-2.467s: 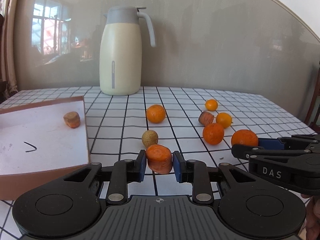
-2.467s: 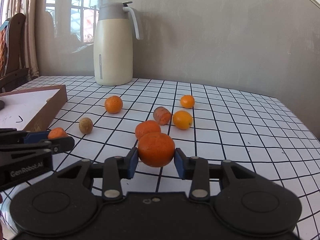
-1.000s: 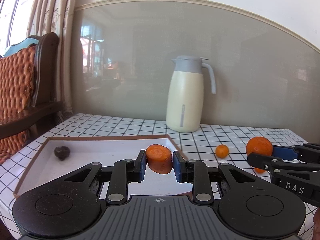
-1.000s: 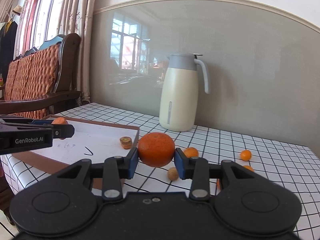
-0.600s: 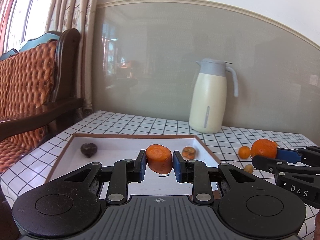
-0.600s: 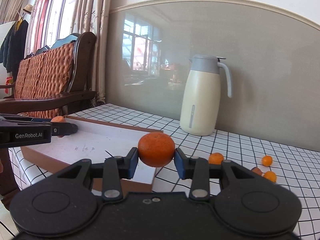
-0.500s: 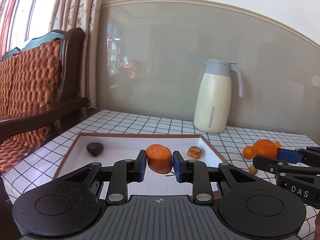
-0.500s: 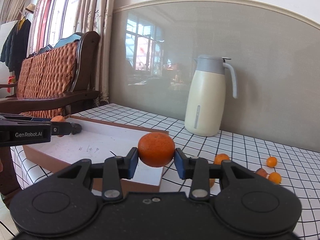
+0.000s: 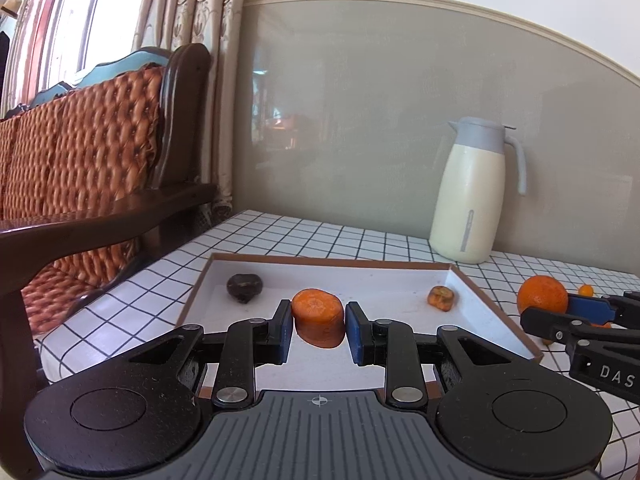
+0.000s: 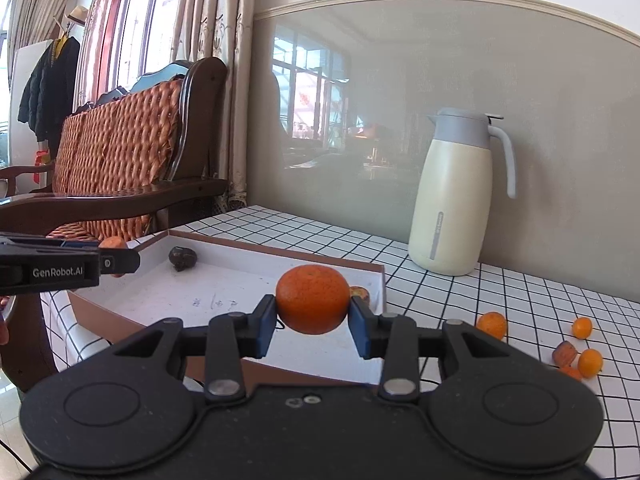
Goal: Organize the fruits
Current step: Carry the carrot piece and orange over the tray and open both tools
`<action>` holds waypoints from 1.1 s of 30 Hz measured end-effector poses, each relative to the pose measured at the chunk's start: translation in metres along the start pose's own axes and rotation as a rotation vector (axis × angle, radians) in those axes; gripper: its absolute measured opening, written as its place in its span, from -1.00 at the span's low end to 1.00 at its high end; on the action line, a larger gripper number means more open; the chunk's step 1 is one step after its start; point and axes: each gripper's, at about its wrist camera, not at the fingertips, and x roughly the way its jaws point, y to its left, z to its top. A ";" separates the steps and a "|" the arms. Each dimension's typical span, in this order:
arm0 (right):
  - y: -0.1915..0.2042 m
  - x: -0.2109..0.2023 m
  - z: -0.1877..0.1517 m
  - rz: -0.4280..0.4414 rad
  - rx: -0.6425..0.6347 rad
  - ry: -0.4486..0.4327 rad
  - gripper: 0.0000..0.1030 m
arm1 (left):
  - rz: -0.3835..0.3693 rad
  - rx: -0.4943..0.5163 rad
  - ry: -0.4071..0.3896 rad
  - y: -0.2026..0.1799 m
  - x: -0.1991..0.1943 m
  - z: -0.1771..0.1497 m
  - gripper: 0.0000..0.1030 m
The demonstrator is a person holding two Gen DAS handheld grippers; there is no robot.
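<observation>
The left gripper (image 9: 318,331) has its jaws clamped on a carrot chunk (image 9: 318,322), held at centre frame over the near part of the white tray (image 9: 496,312). The right gripper (image 10: 312,326) grips a round orange (image 10: 313,299) between its jaws — over the tray's near right corner. In the tray lie a dark chestnut (image 9: 244,287) at left and a small brown piece (image 9: 441,298) at right. Small oranges (image 10: 491,325) sit on the checked surface (image 10: 560,292) at lower right, a cream jug (image 10: 454,196) behind.

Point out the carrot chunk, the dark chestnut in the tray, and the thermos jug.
carrot chunk (image 9: 319,322), left wrist view, on its orange side between the claw pads.
dark chestnut (image 9: 244,287), left wrist view, middle of its shell.
thermos jug (image 9: 469,204), left wrist view, on its cream body.
</observation>
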 end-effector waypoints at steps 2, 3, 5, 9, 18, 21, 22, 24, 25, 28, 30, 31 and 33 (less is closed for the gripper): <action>0.004 0.004 0.001 0.006 -0.007 -0.001 -0.41 | 0.012 -0.005 0.002 0.006 0.002 -0.001 -0.44; 0.005 0.006 0.003 0.010 -0.006 -0.002 -0.41 | 0.018 -0.009 0.005 0.008 0.003 -0.002 -0.44; 0.007 0.011 0.004 0.018 0.001 0.001 -0.41 | 0.027 -0.013 0.008 0.012 0.006 -0.002 -0.44; 0.010 0.020 0.007 0.027 -0.005 0.008 -0.41 | 0.043 -0.025 0.009 0.020 0.015 0.001 -0.44; 0.011 0.037 0.013 0.029 -0.029 0.005 -0.41 | 0.061 -0.035 0.009 0.029 0.031 0.005 -0.44; 0.009 0.046 0.016 0.022 -0.033 0.010 -0.41 | 0.071 -0.038 0.010 0.033 0.036 0.006 -0.44; 0.008 0.048 0.016 0.019 -0.030 0.014 -0.41 | 0.077 -0.040 0.012 0.035 0.039 0.006 -0.44; 0.005 0.055 0.016 0.010 -0.020 0.023 -0.41 | 0.084 -0.050 0.014 0.040 0.043 0.006 -0.44; 0.004 0.058 0.016 0.006 -0.014 0.029 -0.41 | 0.089 -0.053 0.015 0.042 0.045 0.007 -0.44; -0.001 0.067 0.015 -0.003 0.005 0.049 -0.41 | 0.095 -0.064 0.022 0.046 0.053 0.008 -0.44; -0.004 0.073 0.015 -0.007 0.011 0.062 -0.41 | 0.106 -0.061 0.019 0.049 0.056 0.009 -0.44; -0.005 0.076 0.016 -0.008 0.013 0.068 -0.41 | 0.110 -0.061 0.019 0.050 0.058 0.010 -0.44; -0.008 0.081 0.018 -0.011 0.017 0.078 -0.41 | 0.113 -0.066 0.023 0.052 0.063 0.012 -0.44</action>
